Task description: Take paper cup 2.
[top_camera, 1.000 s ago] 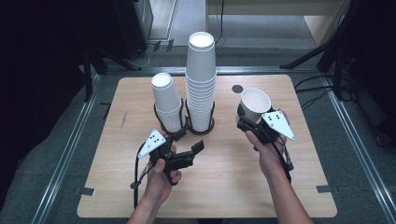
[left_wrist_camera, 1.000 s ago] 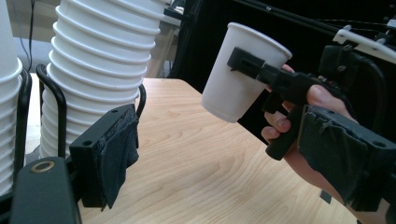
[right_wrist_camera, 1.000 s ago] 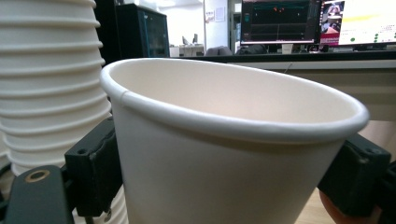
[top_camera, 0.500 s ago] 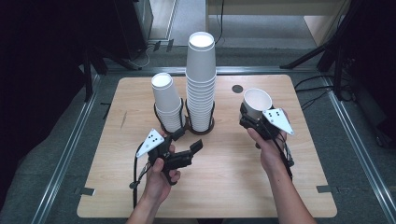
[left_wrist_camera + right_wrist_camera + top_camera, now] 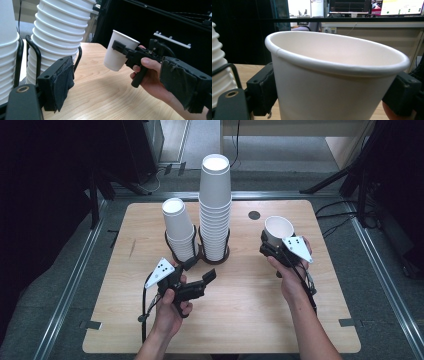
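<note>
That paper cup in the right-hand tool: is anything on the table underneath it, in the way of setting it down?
Nothing visible: the paper cup hangs upright in the right gripper above bare table; both stacks stand off to its left.

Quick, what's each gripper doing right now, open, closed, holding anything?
Left gripper: open, nothing between its jaws, beside the cup stacks.
Right gripper: shut on a single paper cup, held upright off the table.

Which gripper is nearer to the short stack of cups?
Left. The left gripper sits open just in front of the short stack of cups. The right gripper is off to the side past the tall stack, shut on a single cup.
</note>
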Motion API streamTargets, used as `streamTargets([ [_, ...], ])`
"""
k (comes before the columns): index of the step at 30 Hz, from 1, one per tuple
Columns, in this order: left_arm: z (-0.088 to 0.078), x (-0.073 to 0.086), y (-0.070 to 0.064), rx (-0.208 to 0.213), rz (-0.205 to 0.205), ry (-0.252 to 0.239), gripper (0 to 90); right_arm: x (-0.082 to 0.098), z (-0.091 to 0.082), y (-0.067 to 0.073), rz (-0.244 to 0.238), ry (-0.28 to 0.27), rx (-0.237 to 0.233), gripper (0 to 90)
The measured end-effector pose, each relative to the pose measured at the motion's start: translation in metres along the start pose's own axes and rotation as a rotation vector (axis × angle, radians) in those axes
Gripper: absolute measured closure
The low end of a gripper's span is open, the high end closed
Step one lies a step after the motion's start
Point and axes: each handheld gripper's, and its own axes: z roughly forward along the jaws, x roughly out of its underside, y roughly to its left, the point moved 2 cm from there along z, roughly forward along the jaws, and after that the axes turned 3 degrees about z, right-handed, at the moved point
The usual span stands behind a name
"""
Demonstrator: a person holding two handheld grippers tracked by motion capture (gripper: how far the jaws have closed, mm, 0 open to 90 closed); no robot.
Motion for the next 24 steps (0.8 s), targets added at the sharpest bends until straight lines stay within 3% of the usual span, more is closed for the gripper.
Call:
streamTargets([
  [11,0.001,0.001,0.001,0.001,-0.002,0.006,12.5,0.018,0.010,-0.017,0.000,0.045,0.084,13.1],
  [13,0.001,0.001,0.001,-0.001,-0.003,0.005,12.6,0.022,0.012,-0.022,0.017,0.051,0.094,13.1],
  [24,0.001,0.002,0.002,0.000,-0.002,0.010,12.5,0.030,0.015,-0.028,0.016,0.076,0.120,12.7],
])
